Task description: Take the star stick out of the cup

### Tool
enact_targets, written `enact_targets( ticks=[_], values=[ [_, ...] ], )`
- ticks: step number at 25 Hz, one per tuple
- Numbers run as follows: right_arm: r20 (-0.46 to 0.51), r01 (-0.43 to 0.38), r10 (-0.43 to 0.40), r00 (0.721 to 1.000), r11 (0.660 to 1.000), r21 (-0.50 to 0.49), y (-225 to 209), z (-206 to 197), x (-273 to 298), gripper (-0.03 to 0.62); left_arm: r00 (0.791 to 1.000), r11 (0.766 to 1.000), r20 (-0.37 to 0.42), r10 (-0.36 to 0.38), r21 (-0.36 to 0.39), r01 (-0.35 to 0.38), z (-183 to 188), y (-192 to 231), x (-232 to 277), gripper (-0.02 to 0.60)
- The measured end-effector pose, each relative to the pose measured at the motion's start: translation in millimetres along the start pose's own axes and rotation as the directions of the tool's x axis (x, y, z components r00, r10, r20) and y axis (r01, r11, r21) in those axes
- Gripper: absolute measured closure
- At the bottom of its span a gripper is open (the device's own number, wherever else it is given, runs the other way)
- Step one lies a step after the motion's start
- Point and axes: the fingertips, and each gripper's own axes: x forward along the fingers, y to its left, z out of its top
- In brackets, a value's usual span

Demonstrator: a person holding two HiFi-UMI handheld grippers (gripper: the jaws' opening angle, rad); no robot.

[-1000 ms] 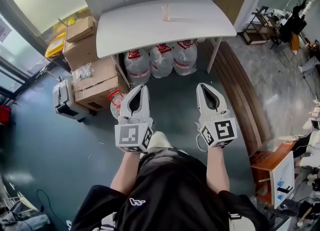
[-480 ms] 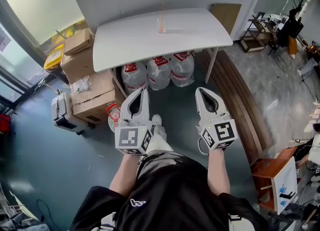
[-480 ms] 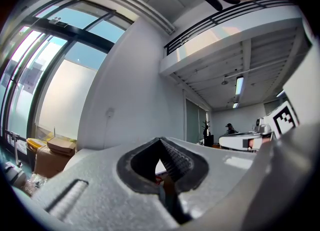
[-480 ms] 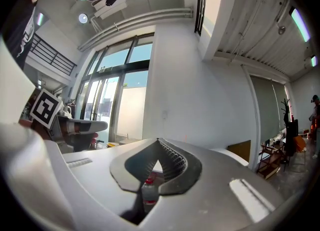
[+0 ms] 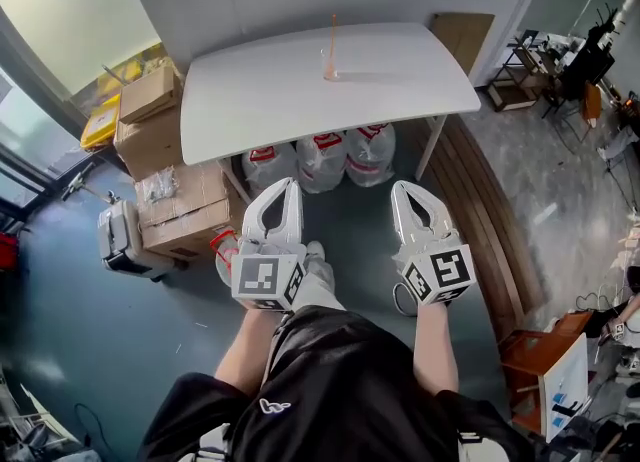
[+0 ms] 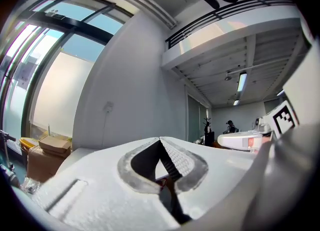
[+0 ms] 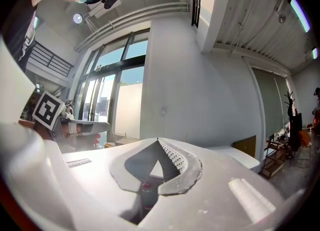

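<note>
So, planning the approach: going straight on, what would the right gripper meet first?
The right gripper probably meets the near edge of the white table, right of the cup; height is unclear, so it might pass above.

White table [image 5: 250, 100], cardboard boxes [image 5: 150, 115] beside it, three clear jugs [image 5: 322, 162] underneath, grey floor [image 5: 80, 320]

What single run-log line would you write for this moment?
left gripper: shut, empty | right gripper: shut, empty | star stick: in cup on table | stage: not yet grasped

A thin orange star stick [image 5: 333, 35] stands upright in a small clear cup [image 5: 329, 69] toward the white desk's [image 5: 250, 95] far side.
</note>
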Motion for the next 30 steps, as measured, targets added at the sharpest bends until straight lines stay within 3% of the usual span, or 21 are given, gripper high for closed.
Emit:
enact_targets(
  ticks=[9,20,23,30],
  values=[
    [-0.006,-0.017,0.017,1.000,0.998,0.059,-26.2,7.4,121.1,0.588,0.998,1.000,-0.068,-0.003,-0.011,0.002,-3.1,72.6,95.7,0.577],
    [0.035,-0.072,0.074,0.997,0.995,-0.062,-37.8,39.0,249.1,0.588,0.999,0.994,-0.038,0.002,-0.105,-0.006,-13.7,152.3,184.7,0.577],
    [0.068,-0.052,0.057,0.996,0.996,-0.074,-44.8,43.2,270.6,0.588,1.000,0.991,-0.022,0.016,-0.131,-0.019,-14.4,167.6,205.1,0.577],
    [0.013,-0.034,0.035,0.999,0.998,-0.054,-62.8,23.5,303.4,0.585,0.999,0.986,-0.026,-0.031,-0.166,0.026,-24.7,180.4,249.9,0.577]
  ],
)
